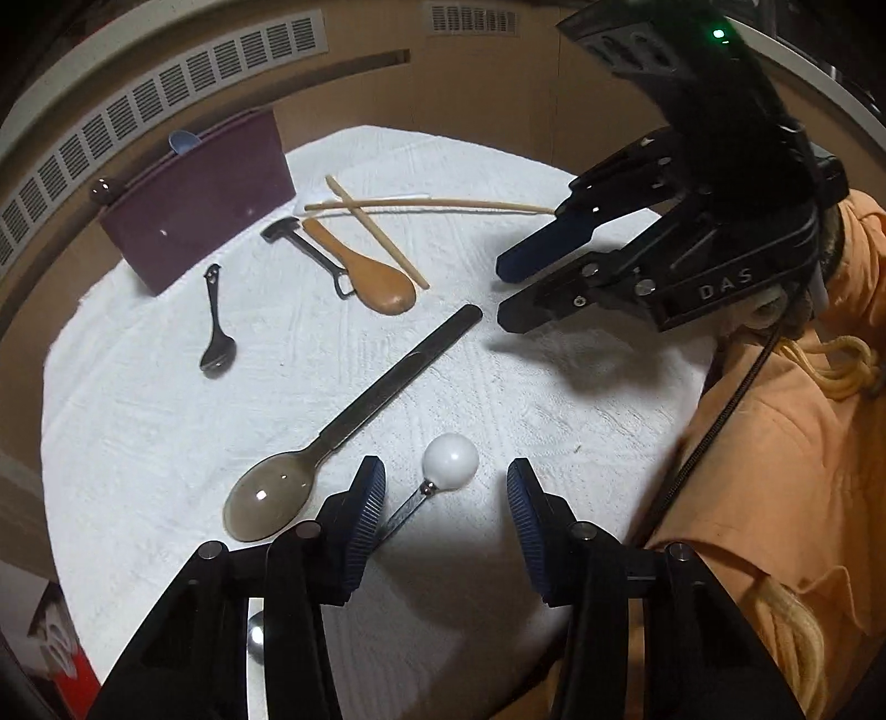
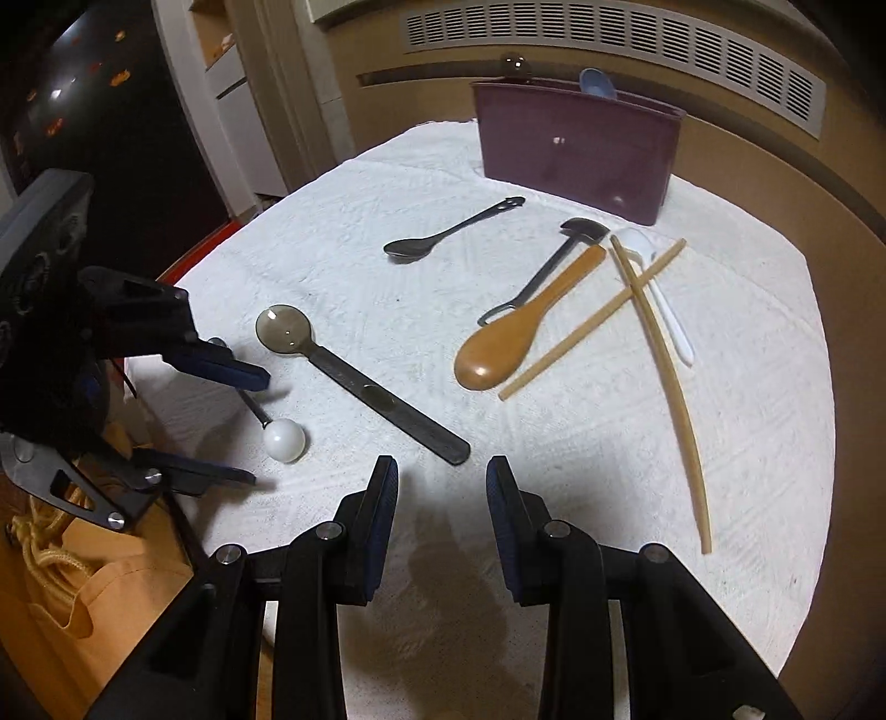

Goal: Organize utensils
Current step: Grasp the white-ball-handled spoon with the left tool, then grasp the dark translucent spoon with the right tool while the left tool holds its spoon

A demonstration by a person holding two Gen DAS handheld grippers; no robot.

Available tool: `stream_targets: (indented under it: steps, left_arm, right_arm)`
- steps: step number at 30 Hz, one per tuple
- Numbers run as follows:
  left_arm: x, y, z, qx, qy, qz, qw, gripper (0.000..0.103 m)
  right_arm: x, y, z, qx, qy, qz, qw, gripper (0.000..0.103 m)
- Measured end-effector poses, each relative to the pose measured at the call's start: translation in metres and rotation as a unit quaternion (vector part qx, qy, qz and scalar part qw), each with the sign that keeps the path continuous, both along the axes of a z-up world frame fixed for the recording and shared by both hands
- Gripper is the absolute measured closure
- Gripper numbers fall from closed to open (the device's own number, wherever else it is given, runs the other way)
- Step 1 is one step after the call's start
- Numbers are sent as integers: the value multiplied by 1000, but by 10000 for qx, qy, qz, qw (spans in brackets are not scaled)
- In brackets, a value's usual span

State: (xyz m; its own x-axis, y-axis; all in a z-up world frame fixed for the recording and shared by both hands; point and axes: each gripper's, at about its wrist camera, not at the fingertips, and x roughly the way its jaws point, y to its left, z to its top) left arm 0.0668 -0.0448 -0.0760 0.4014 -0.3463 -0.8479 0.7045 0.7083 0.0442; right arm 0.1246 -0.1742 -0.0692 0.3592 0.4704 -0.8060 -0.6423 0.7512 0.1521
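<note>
Utensils lie on a white cloth point(image 1: 498, 399). A white-ball-handled utensil point(image 1: 449, 461) lies between the fingers of my open left gripper point(image 1: 446, 487), which does not touch it; it also shows in the right wrist view point(image 2: 284, 440). A long grey spoon point(image 1: 354, 421) point(image 2: 360, 382) lies beside it. My right gripper point(image 2: 442, 471) is open and empty, just short of the grey spoon's handle end; in the left wrist view it point(image 1: 506, 291) hovers above the cloth. A small black spoon point(image 2: 443, 235), brown wooden spoon point(image 2: 515, 332), peeler point(image 2: 545, 268), chopsticks point(image 2: 664, 354) and white plastic spoon point(image 2: 664, 299) lie farther off.
A maroon utensil holder point(image 2: 576, 149) stands at the cloth's far edge with a blue spoon point(image 2: 598, 83) and a dark ball-topped utensil point(image 2: 515, 65) in it. A vented wall heater point(image 2: 609, 50) runs behind. An orange sleeve point(image 1: 775, 471) is at the right.
</note>
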Motion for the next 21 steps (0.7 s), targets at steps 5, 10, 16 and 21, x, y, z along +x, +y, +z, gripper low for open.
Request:
stream_targets:
  steps: [5,10,16,21]
  left_arm:
    - [11,-7,-7,183,151,230,9995,61]
    - [22,-3,-10,-134,423,595,9972,66]
    - [24,8,-8,-458,294,1250,9907,81]
    - [22,59,22,-997,-175,2361,9664,81]
  right_arm:
    - [1,-4,-2,44,-45,-71,10000,71]
    - [-3,-4,0,98,-93,-41,9999,69]
    - [-3,5,8,31,-276,68,9996,68]
    - [0,21,15,-99,-438,255,9987,67]
